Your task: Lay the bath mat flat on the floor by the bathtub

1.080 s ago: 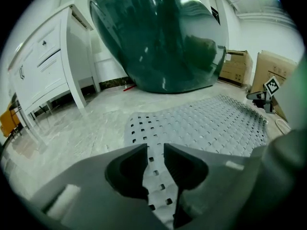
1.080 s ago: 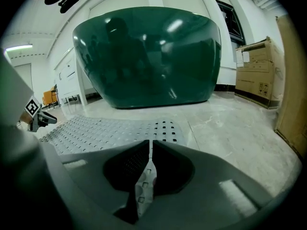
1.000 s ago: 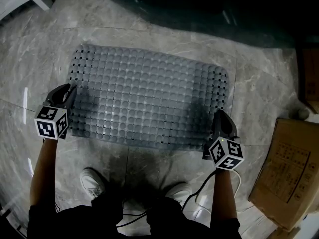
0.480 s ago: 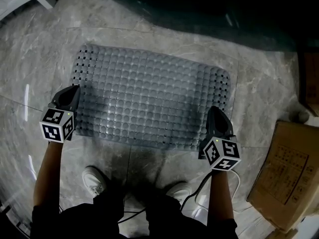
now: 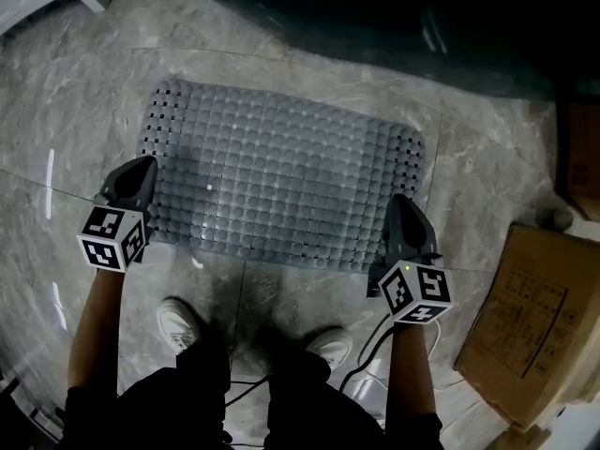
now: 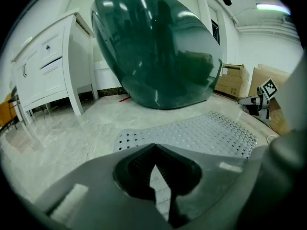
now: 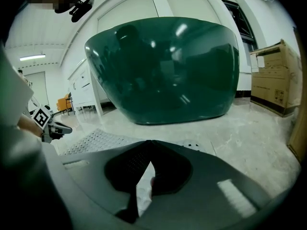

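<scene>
Dim head view, fisheye edges; glare on bathtub (image 6: 158, 47)

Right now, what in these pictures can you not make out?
Head view: near corners of the bath mat, under the left hand-held gripper and right hand-held gripper.
Head view: the bathtub outline, lost in darkness.
Head view: cardboard box print, too small.

No text can be read. The cardboard box (image 5: 539, 312) at four o'clock in the head view carries printed panels, too blurred to make out.
</scene>
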A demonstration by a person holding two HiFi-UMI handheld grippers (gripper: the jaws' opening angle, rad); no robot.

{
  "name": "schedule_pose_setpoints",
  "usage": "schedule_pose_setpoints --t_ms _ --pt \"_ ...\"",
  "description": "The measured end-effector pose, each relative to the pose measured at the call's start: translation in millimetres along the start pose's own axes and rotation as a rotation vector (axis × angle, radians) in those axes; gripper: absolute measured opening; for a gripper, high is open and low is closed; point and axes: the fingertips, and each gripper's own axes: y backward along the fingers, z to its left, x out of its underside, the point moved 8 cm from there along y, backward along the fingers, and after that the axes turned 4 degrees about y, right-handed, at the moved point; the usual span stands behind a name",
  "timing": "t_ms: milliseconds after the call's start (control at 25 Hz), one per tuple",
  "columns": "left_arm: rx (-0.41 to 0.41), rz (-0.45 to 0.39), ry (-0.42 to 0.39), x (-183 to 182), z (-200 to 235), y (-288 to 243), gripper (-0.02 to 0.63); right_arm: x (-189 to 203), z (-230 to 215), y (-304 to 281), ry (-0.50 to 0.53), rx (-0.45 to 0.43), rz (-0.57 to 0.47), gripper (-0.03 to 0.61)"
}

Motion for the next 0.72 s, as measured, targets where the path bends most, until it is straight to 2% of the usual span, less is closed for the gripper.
schedule_pose_setpoints --t_ms 80,280,600,720 --pt "-0.005 -0.014 -0.009 -10.7 -4.6 6.5 0.000 -10.7 -0.2 6.5 -0.013 0.002 0.003 0.025" --pt "-0.002 -0.005 -0.099 -39.3 -27.1 26.2 0.002 -40.5 -0.4 32.7 -0.030 0.001 0.014 0.025" --pt "0.011 0.006 -0.077 -94.2 -43.6 77.8 0.002 -111.6 8.1 93.9 -0.031 -0.004 0.002 0.025" --pt "-0.008 -0.013 -0.022 -116.9 -41.6 95.7 0.001 -138.5 6.0 112.3 -0.042 0.001 -0.014 0.025"
